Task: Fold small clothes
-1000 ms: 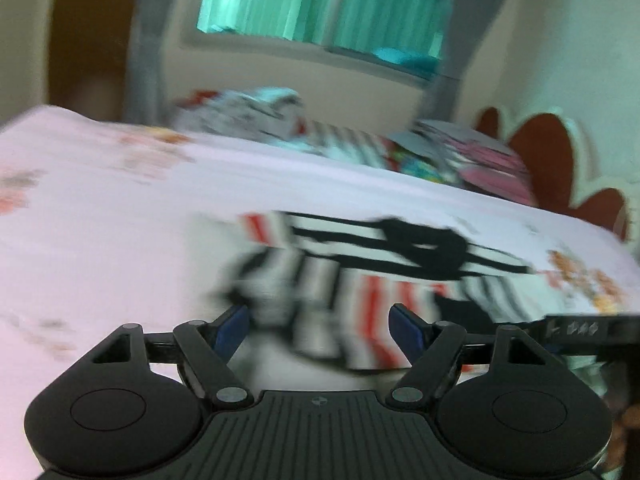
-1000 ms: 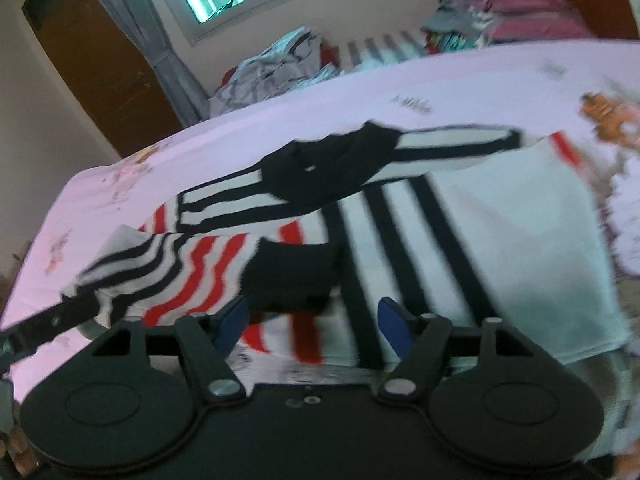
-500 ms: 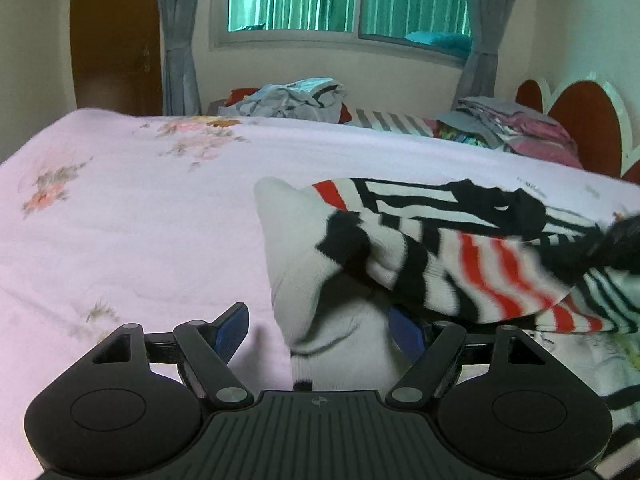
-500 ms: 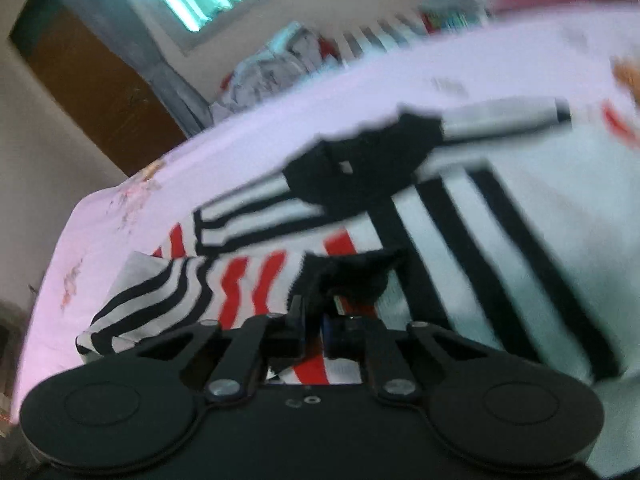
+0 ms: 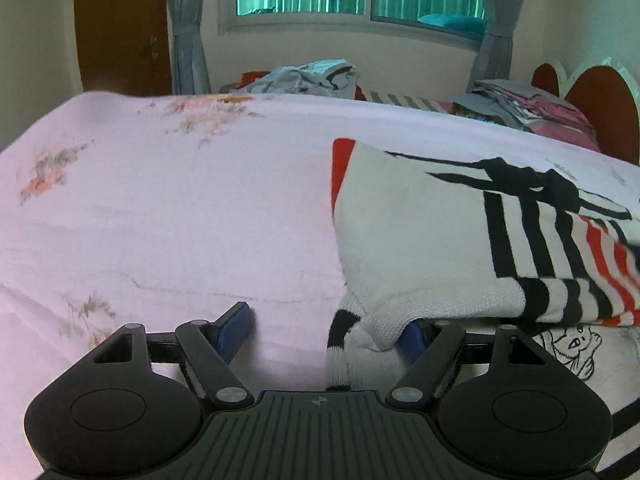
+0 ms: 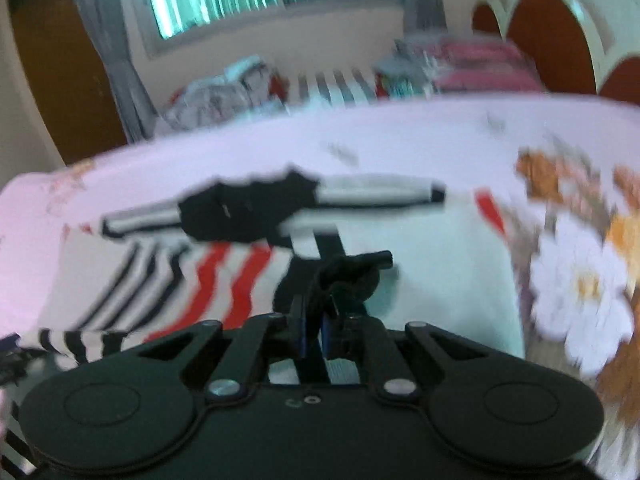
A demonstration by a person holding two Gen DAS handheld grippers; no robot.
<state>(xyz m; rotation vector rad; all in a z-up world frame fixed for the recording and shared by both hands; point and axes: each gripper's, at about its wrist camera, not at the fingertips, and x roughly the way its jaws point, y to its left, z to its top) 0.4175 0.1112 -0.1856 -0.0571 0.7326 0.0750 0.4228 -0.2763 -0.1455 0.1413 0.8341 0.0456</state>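
Observation:
A small white sweater (image 5: 416, 240) with black and red stripes lies on the pink bed sheet (image 5: 180, 216). In the left wrist view my left gripper (image 5: 324, 332) is open; the sweater's folded corner drapes over its right finger, and the left finger lies on the bare sheet. In the blurred right wrist view the sweater (image 6: 432, 264) lies spread out, and my right gripper (image 6: 314, 332) is shut on the black cuff (image 6: 348, 276) of a striped sleeve, holding it over the sweater's body.
A heap of loose clothes (image 5: 304, 76) lies at the far edge of the bed under the window. A stack of folded clothes (image 5: 528, 108) sits at the far right by the red headboard (image 5: 600, 108). A cloth with a cat drawing (image 5: 572, 348) lies under the sweater.
The right gripper closed on the black cuff and carried the sleeve across the sweater's body. The left gripper stayed open and drew back to the sweater's left edge; the sleeve left its view.

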